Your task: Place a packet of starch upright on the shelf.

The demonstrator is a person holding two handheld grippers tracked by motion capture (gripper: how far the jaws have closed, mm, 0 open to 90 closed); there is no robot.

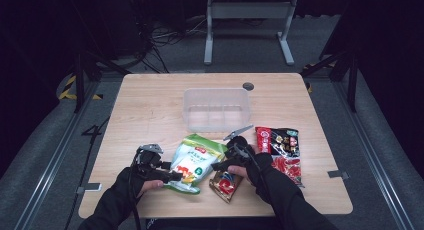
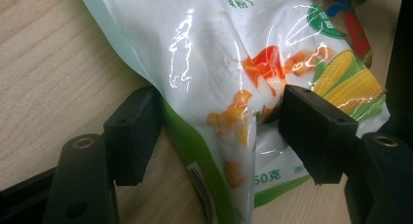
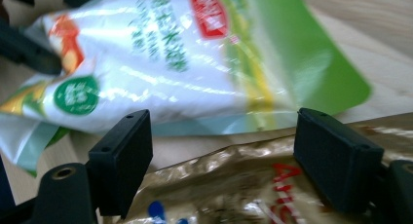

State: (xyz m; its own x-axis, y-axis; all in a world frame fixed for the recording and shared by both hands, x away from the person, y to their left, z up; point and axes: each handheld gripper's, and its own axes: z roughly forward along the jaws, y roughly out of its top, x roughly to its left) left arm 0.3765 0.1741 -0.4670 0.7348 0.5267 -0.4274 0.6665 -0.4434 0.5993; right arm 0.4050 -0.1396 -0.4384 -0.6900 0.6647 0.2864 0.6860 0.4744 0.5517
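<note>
The left gripper (image 1: pixel 172 176) stood at the table's 7 o'clock, its jaws straddling the lower edge of the green-and-white pouch (image 1: pixel 192 162), near to pinching it; the pads looked just at the film, so a firm grip could not be confirmed. That hold probably served to lift the pouch toward the clear bin (image 1: pixel 216 109) at 12 o'clock. The right gripper (image 1: pixel 218 166), jaws spread, hovered over the gold packet (image 1: pixel 226 185) at 6 o'clock, likely lining up to take it. Counted: 3 packets, including 1 red-and-black bag (image 1: pixel 281 149) at 4 o'clock, 1 bin, 2 grippers.
</note>
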